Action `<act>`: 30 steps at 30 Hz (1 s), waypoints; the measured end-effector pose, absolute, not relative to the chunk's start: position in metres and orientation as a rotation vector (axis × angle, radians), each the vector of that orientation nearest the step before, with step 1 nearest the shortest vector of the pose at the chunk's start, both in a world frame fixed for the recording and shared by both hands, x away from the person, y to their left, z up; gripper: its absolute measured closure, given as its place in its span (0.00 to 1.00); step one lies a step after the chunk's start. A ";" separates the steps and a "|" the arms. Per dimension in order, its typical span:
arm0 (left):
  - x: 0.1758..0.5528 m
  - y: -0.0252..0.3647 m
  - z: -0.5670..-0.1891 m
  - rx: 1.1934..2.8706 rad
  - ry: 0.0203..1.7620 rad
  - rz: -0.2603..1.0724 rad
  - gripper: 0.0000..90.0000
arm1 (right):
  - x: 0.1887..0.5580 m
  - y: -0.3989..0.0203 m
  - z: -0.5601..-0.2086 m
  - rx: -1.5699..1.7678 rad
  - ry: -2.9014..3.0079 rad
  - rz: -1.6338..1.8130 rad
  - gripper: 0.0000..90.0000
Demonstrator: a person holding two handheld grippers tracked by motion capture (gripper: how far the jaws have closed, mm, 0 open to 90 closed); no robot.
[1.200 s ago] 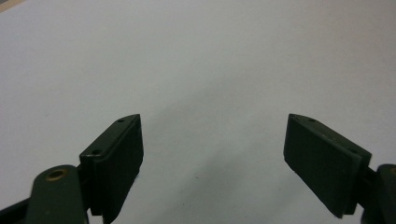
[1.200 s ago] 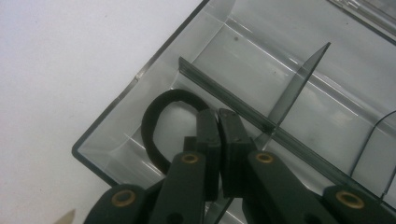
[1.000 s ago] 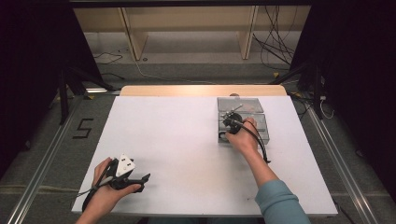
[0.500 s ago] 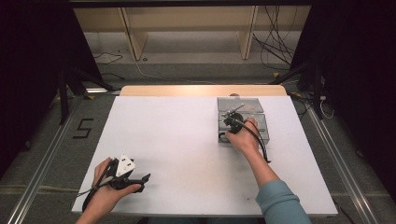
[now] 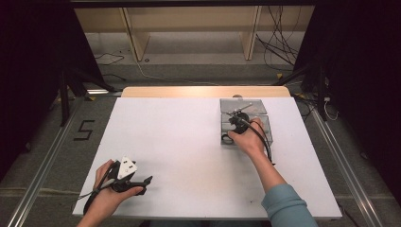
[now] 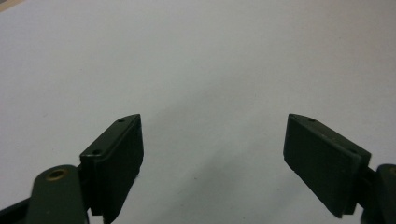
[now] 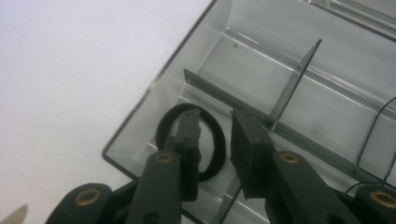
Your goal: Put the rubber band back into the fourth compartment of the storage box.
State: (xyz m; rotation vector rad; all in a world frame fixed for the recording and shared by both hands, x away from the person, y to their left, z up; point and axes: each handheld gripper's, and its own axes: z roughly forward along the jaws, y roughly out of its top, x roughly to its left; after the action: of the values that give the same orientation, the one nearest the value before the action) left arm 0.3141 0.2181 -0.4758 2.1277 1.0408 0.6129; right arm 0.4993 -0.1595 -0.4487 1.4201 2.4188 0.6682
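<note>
While the right hand-held gripper (image 7: 215, 140) hung over the near-left corner compartment of the clear grey organiser tray (image 5: 262, 108) toward the far right of the white surface (image 5: 189, 142), its jaws had just been opening and stood narrowly parted — the black hair tie (image 7: 212, 140) lay flat on that compartment's floor beneath them, one jaw over the loop and the other beside the divider, with no pad pressing on it. Well apart at the surface's near-left corner, the left hand-held gripper (image 6: 212, 154) rested in the person's hand with its jaws spread wide — bare surface between them.
</note>
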 end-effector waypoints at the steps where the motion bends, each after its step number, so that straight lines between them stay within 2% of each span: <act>1: 0.314 0.218 -0.476 2.127 1.042 0.613 0.22 | 0.499 -0.160 -0.447 1.421 2.417 0.679 0.80; 20: 0.314 0.218 -0.476 2.130 1.044 0.607 0.24 | 0.483 -0.178 -0.428 1.415 2.343 0.857 0.68; 30: 0.313 0.218 -0.476 2.131 1.045 0.607 0.24 | 0.451 -0.215 -0.423 1.352 2.311 1.032 0.55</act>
State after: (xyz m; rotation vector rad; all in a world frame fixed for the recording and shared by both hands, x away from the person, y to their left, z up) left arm 0.3135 0.2180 -0.4757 2.1314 1.0451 0.6068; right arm 0.4515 -0.2150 -0.4230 1.3519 2.3110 1.0321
